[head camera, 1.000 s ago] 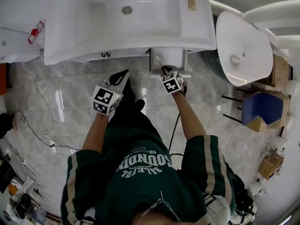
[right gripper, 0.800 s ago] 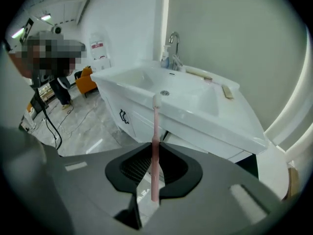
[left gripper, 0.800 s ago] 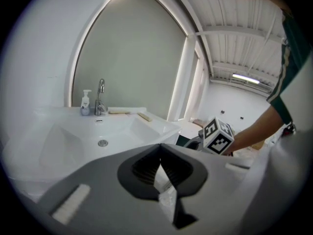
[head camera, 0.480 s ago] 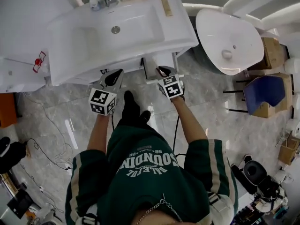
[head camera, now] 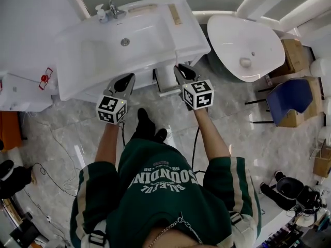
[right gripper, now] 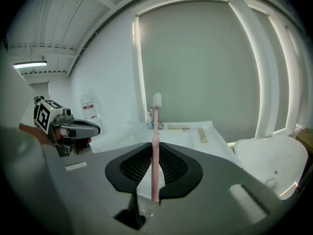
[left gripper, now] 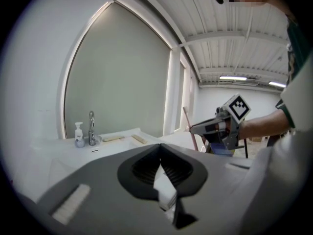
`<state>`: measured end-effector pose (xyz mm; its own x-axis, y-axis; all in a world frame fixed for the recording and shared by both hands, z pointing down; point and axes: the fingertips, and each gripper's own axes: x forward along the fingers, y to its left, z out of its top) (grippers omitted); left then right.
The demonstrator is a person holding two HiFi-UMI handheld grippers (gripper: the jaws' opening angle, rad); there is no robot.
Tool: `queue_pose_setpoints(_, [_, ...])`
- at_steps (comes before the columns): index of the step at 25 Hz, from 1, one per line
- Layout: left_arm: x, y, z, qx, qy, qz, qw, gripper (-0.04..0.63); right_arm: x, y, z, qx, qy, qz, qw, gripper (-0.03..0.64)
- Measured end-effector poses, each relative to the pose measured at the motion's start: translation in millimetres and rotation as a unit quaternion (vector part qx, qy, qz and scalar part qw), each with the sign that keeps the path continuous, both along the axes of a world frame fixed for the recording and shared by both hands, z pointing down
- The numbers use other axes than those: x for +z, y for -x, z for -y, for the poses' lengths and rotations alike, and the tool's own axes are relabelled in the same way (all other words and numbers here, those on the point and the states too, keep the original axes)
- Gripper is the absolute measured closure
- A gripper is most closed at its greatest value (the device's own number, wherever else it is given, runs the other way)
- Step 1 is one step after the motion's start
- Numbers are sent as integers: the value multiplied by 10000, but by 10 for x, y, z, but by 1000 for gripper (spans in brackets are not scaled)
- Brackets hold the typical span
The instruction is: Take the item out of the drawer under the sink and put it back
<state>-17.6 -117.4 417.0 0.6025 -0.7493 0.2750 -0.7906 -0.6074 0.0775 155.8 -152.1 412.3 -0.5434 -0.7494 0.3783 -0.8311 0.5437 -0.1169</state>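
A pink toothbrush (right gripper: 155,126) with a white head stands upright between the jaws of my right gripper (right gripper: 154,147), which is shut on its handle. In the head view the right gripper (head camera: 179,70) hangs just above the small open drawer (head camera: 166,80) under the white sink (head camera: 155,32), and the toothbrush (head camera: 176,57) shows as a thin line. My left gripper (head camera: 125,81) hovers left of the drawer, at the sink's front edge. Its jaws (left gripper: 160,148) are shut with nothing between them. The left gripper view also shows the right gripper (left gripper: 192,129) holding the toothbrush (left gripper: 188,124).
A faucet (head camera: 111,6) and a soap bottle (head camera: 100,12) stand at the sink's back rim, with two wooden bars (head camera: 176,14) nearby. A second white basin (head camera: 245,43) lies to the right, beside a blue seat (head camera: 292,105) and cardboard boxes. Cables (head camera: 54,154) trail on the marble floor.
The right gripper has come up and away from the drawer with the toothbrush still in it. The left gripper has moved up toward the sink's edge. The head view has shifted.
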Motion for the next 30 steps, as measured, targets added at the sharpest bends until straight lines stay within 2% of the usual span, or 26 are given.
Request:
queue_pose_setpoints(8, [-115, -84, -43, 37, -99, -50, 9999, 546, -378, -38, -122, 15, -290, 276, 9992, 565])
queue_pose_setpoints(30, [22, -124, 37, 180, 95, -75, 9998, 546, -213, 54, -94, -40, -100, 429, 9990, 565])
